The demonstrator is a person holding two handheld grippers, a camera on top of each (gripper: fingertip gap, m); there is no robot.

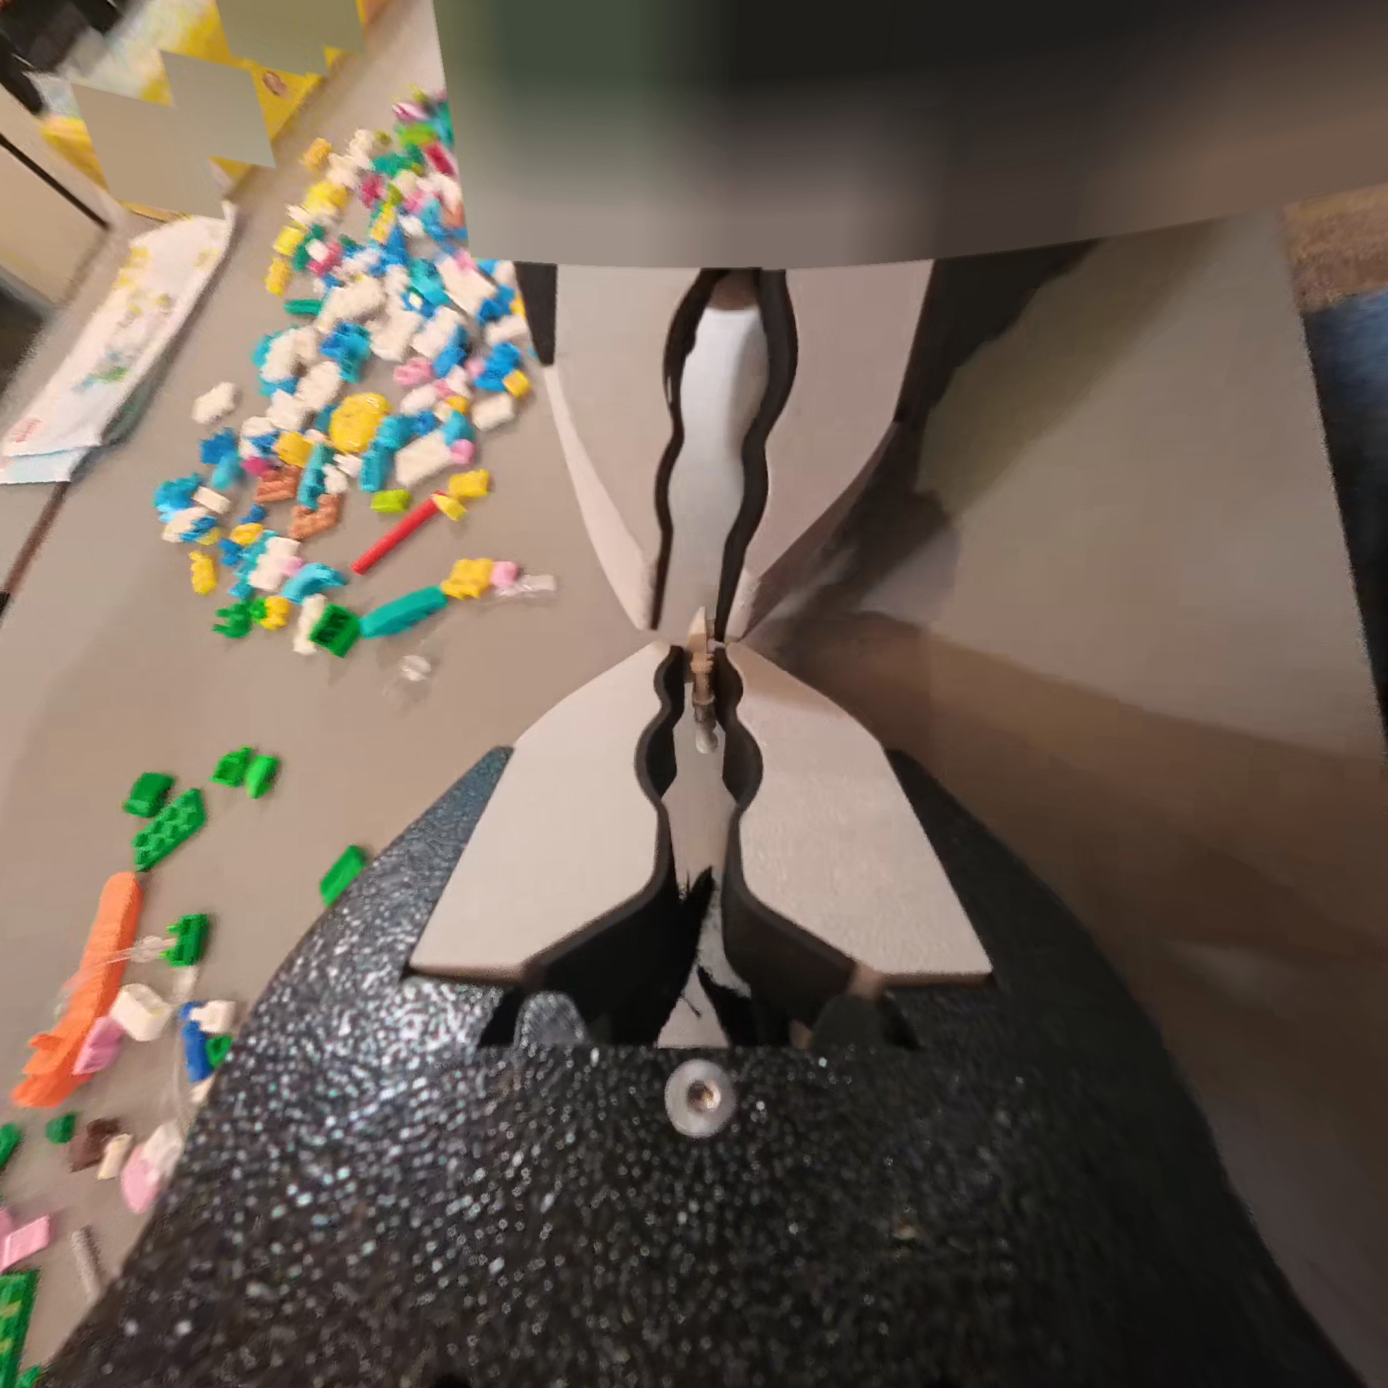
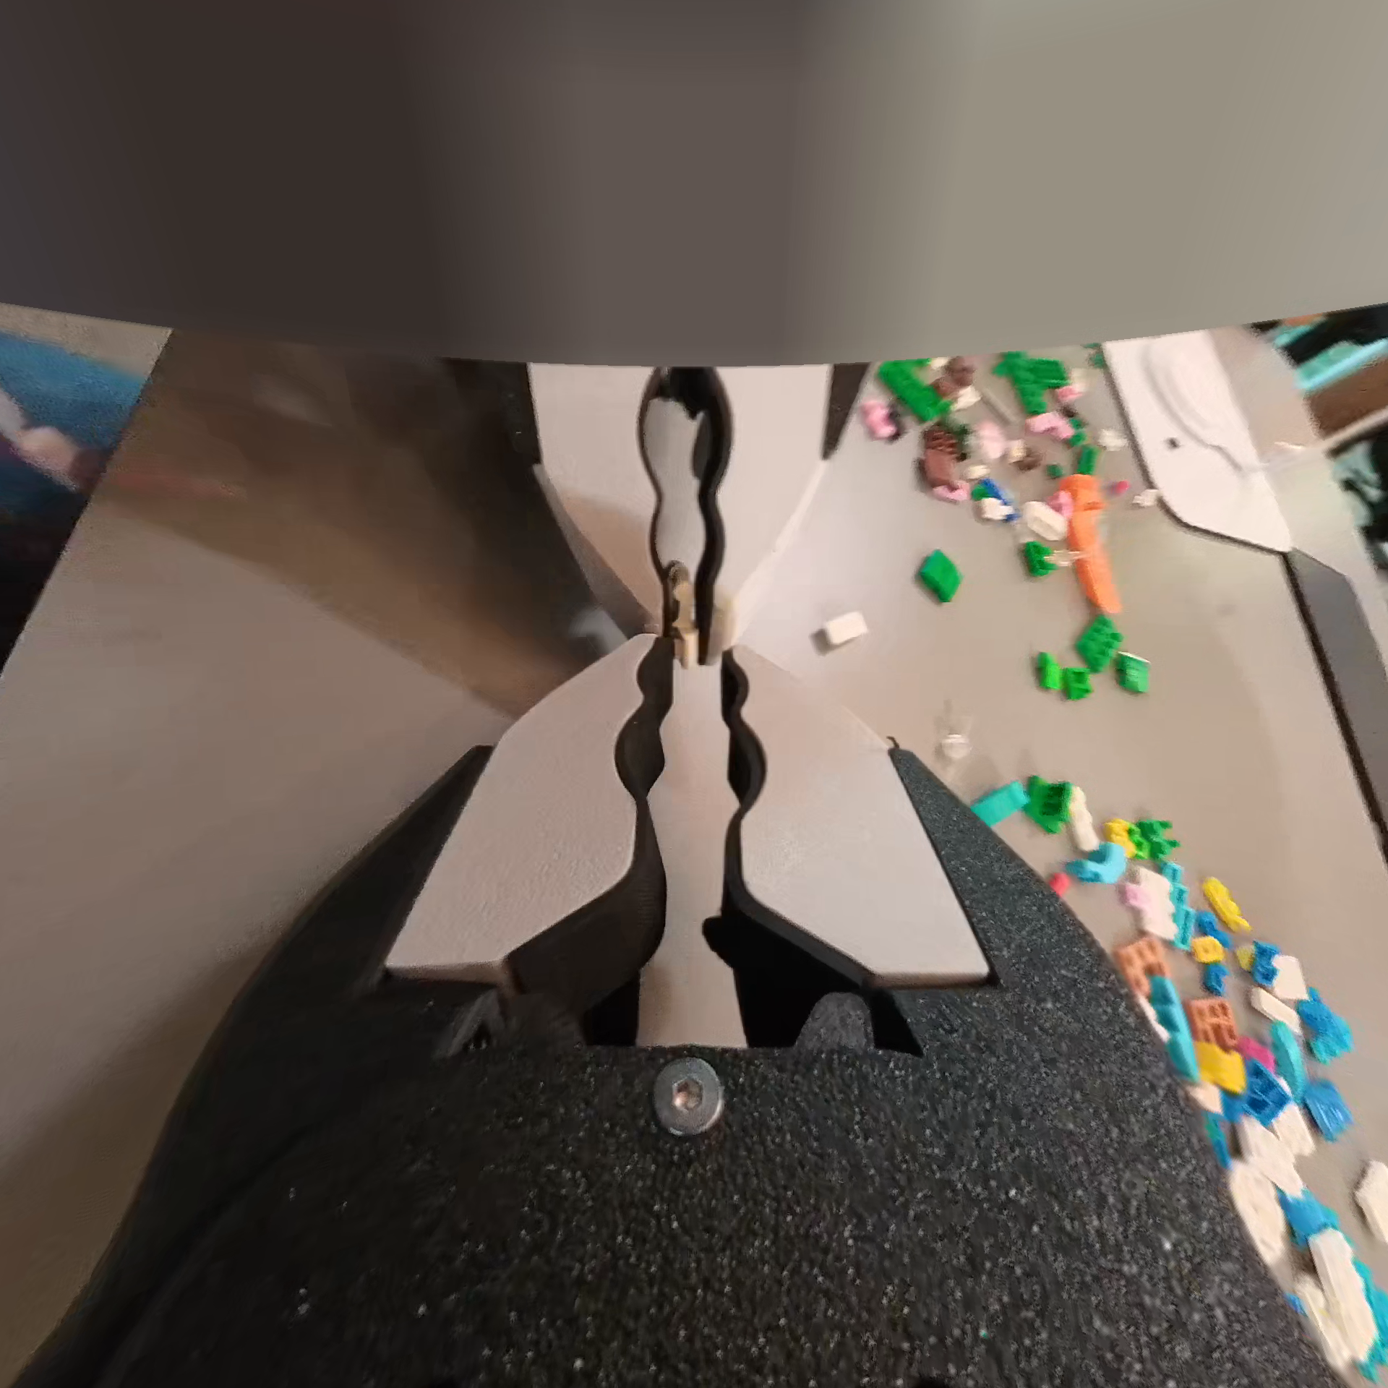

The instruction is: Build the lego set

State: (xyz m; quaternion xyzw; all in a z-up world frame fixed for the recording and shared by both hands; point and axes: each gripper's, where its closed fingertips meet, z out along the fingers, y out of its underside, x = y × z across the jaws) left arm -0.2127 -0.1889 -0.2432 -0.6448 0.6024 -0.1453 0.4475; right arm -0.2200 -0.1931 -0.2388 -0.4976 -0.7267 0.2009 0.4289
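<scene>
My left gripper [image 1: 698, 657] is shut on a small tan lego piece [image 1: 702, 680] held above the grey table [image 1: 1051, 526]. My right gripper [image 2: 695, 661] faces it tip to tip. Its jaws stand a narrow gap apart around the tan piece's free end [image 2: 685, 646], which looks narrower than the gap. In the right wrist view the left gripper [image 2: 685, 635] reaches in from the top with the piece between its pads. In the left wrist view the right gripper [image 1: 691, 623] comes in from the top.
A pile of loose mixed-colour bricks [image 1: 360, 390] lies left of the grippers and shows again at the right [image 2: 1239, 999]. Green pieces [image 1: 173, 819], an orange carrot-shaped piece [image 1: 98, 969], an instruction booklet [image 1: 113, 338] and a white brick [image 2: 841, 627] lie around. The table edge [image 1: 1322, 526] is close on the right.
</scene>
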